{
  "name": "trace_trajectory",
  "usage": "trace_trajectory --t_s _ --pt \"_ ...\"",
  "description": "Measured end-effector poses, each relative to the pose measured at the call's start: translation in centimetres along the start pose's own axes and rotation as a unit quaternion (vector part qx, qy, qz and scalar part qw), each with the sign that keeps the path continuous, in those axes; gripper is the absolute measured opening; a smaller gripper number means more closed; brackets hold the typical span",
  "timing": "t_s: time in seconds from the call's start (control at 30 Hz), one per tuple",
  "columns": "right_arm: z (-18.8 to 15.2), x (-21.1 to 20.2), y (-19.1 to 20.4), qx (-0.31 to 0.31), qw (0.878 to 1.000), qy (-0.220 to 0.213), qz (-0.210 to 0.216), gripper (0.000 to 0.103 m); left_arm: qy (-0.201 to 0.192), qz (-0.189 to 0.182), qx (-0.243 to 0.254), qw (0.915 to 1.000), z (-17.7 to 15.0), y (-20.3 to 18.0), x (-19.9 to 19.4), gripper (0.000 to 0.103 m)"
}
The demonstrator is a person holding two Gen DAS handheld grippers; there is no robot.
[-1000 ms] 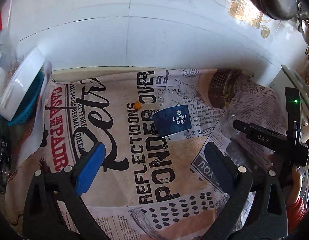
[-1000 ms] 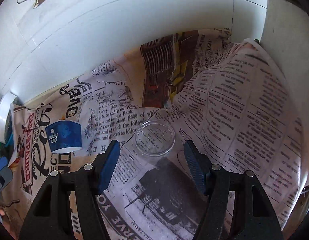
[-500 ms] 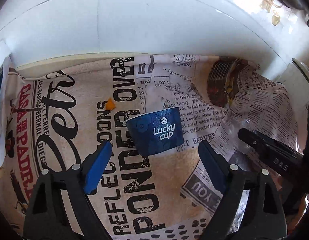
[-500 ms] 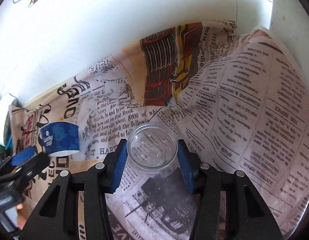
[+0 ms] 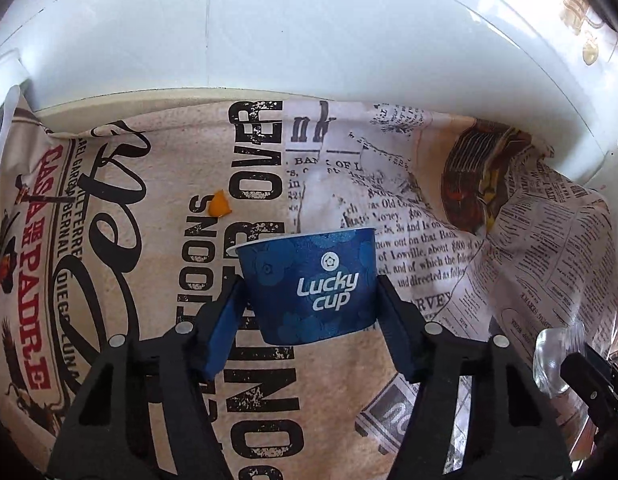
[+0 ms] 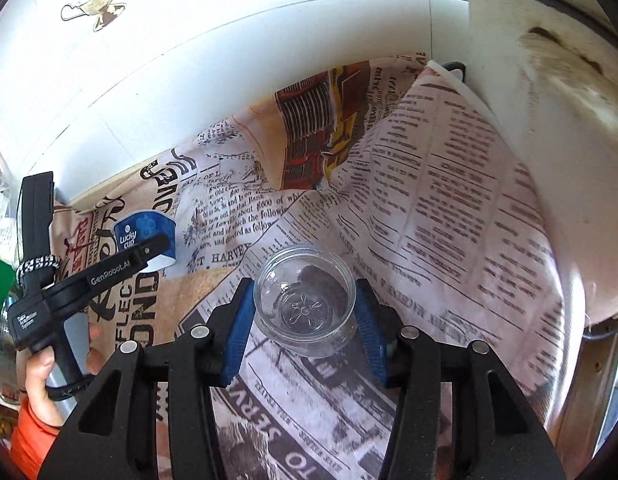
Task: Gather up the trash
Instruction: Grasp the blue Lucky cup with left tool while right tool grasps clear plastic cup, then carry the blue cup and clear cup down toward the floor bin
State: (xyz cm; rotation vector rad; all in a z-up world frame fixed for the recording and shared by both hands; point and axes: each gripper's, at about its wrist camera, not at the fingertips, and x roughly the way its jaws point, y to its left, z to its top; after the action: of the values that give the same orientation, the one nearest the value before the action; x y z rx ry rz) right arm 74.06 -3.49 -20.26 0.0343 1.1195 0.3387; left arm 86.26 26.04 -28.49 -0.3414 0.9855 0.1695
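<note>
A blue paper cup (image 5: 305, 264) marked "Lucky cup" rests on the newspaper-print cover (image 5: 109, 240). My left gripper (image 5: 309, 292) has it between its fingers; the jaws are closing and both pads touch the cup's sides. The right wrist view shows the same cup (image 6: 145, 232) behind the left gripper's finger. A clear plastic cup (image 6: 305, 300) sits between the blue pads of my right gripper (image 6: 305, 292), which is shut on it and holds it just above the paper. That clear cup (image 5: 549, 356) shows blurred at the lower right of the left wrist view.
A small orange scrap (image 5: 220, 208) lies on the cover, behind and left of the blue cup. White wall tiles (image 5: 309, 40) close off the back. A large white appliance (image 6: 549, 160) stands at the right. A person's hand (image 6: 37, 364) holds the left gripper's handle.
The left gripper came forward and down, and its jaws narrowed onto the blue cup. The right gripper's jaws closed on the clear cup, then it rose a little with it.
</note>
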Motion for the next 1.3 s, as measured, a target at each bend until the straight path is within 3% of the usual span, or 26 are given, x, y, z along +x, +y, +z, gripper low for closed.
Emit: trace_trajectory --t_s 0.17,0.33,0.73,1.07,1.3 --pt "-0.7 -2.2 0.2 -0.007 1.0 -0.01 0.013 0.046 -0.008 0.004 0.045 0.9989 -1.2 -1.6 -2.9 0.063" --pt "-1.8 -5.9 0.1 -0.017 0.999 -0.029 0.029 0.046 -0.048 0.009 0.084 0.9953 -3.2 -4.4 -8.6 0.063" --pt "-5.6 -18.1 -1.7 -0.088 0.988 -0.095 0.081 0.046 -0.131 -0.005 0.064 0.9893 -11.4 -11.1 -23.7 0.063" --pt "-10.4 -25.2 -1.5 -0.118 0.979 -0.119 0.118 0.046 -0.152 0.002 0.046 0.9873 -19.1 -11.3 -32.8 0.063" --pt "-15.4 -27.6 -0.2 -0.108 0.98 -0.121 0.116 0.046 -0.154 0.006 0.061 0.9861 -24.6 -9.6 -35.6 0.063"
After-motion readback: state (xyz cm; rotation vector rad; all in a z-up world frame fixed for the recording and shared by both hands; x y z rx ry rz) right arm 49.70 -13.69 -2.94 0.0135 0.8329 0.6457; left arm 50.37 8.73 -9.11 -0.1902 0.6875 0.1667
